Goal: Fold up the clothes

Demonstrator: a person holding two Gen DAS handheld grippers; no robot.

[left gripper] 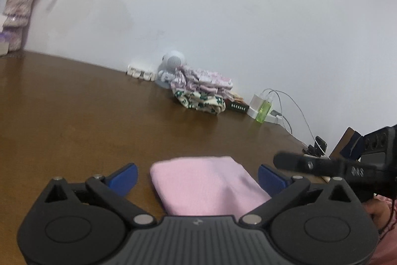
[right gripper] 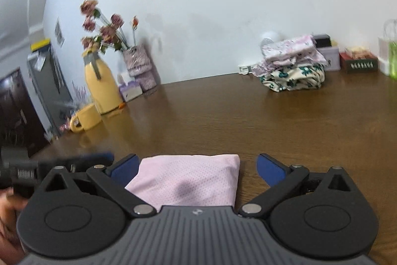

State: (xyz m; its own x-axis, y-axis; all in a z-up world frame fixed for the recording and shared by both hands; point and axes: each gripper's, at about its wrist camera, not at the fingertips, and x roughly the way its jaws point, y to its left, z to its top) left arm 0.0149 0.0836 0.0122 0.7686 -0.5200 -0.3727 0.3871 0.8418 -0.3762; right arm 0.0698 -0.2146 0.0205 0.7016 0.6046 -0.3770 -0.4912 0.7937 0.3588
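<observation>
The brown wooden surface fills the middle of both views, running back to a pale wall. Against that wall, at upper right of the right wrist view, sits a pile of patterned clothes, loosely stacked and apparently waiting for folding. At left of the same view stand a yellow jug and a vase of flowers.

The pink cloth lies at bottom centre of both views, already folded into a compact rectangle, flat on the surface near its front edge. The left hand-held gripper has its blue fingers spread wide on either side of the cloth without pressing it. The right hand-held gripper is likewise spread wide, the cloth between its fingers but not pinched. Each tool shows blurred at the edge of the other's view.

The fold on this piece looks finished. The risks from here are, in my judgement:
- A fingertip catching the top layer as the tools pull away, which would drag the fold open.
- The cloth being nudged toward the near edge of the surface.
- The two tools, close together, knocking each other.
- A grab at the far pile snagging several garments at once.
</observation>
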